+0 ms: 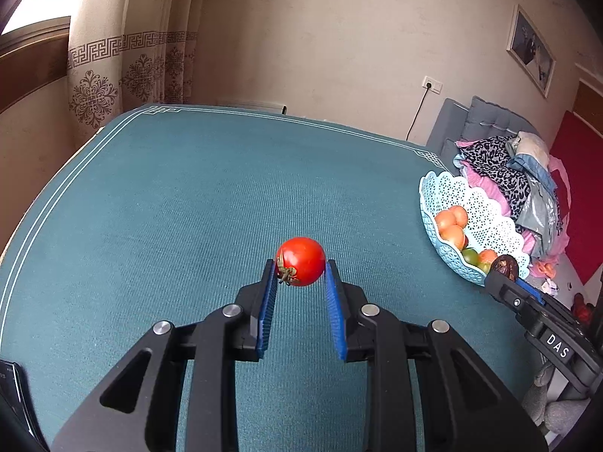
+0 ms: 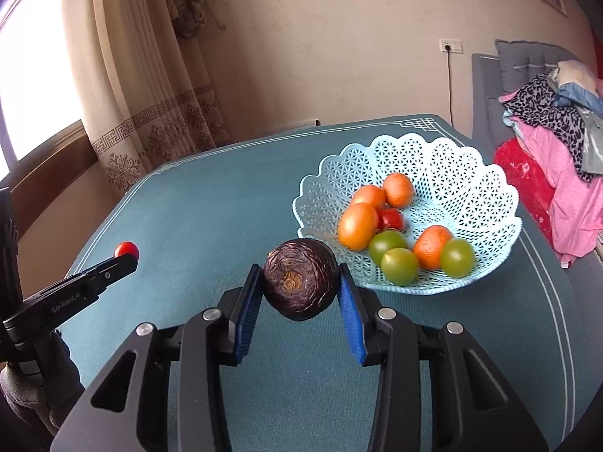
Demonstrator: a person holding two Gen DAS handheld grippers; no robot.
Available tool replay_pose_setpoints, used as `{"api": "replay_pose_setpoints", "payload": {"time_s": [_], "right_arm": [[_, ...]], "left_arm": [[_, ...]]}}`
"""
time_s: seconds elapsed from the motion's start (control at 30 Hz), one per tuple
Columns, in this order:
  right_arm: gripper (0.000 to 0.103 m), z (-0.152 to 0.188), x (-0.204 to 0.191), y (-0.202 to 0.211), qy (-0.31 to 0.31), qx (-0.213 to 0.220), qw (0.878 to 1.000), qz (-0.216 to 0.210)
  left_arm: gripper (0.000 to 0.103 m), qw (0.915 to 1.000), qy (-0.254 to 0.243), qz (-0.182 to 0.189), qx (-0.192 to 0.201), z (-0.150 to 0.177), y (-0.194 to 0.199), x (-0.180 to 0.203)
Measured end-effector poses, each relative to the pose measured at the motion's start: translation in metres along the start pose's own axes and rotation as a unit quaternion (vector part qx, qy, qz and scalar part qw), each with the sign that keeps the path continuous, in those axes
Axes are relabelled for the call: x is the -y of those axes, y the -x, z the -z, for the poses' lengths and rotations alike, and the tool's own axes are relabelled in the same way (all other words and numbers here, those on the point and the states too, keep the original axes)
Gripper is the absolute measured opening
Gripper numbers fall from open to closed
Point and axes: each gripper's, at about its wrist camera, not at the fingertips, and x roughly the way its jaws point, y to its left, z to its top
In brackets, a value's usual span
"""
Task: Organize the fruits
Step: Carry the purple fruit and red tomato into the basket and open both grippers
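My left gripper (image 1: 300, 263) is shut on a red tomato (image 1: 301, 260) with a green stem, held above the teal table. It also shows in the right wrist view (image 2: 126, 250) at the far left. My right gripper (image 2: 300, 282) is shut on a dark purple round fruit (image 2: 299, 279), just left of the light blue lattice basket (image 2: 471, 173). The basket holds several orange, green and red fruits (image 2: 358, 226). In the left wrist view the basket (image 1: 452, 192) sits at the right table edge, with the right gripper (image 1: 503, 269) beside it.
The teal tablecloth (image 1: 188, 207) covers the table. A grey sofa (image 2: 527, 64) piled with clothes (image 2: 557, 143) stands to the right. Curtains (image 2: 132, 75) and a window are behind the table at the left. A wall socket with a cord (image 2: 450, 47) is on the back wall.
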Motion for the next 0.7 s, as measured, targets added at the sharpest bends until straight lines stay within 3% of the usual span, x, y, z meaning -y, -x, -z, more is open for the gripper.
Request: {"api": "replay_pose_setpoints", "payload": {"time_s": [0.4, 0.7], "right_arm": [[0.04, -0.014, 0.071, 0.02, -0.05, 0.041, 0.996, 0.057], [0.04, -0.026, 0.113, 0.003, -0.064, 0.041, 0.993, 0.093]], "left_arm": [[0.026, 0.9991, -0.042, 0.007, 0.002, -0.003, 0.001, 0.038], [0.026, 0.9975, -0.069, 0.015, 0.0, -0.006, -0.003, 0.069]]}}
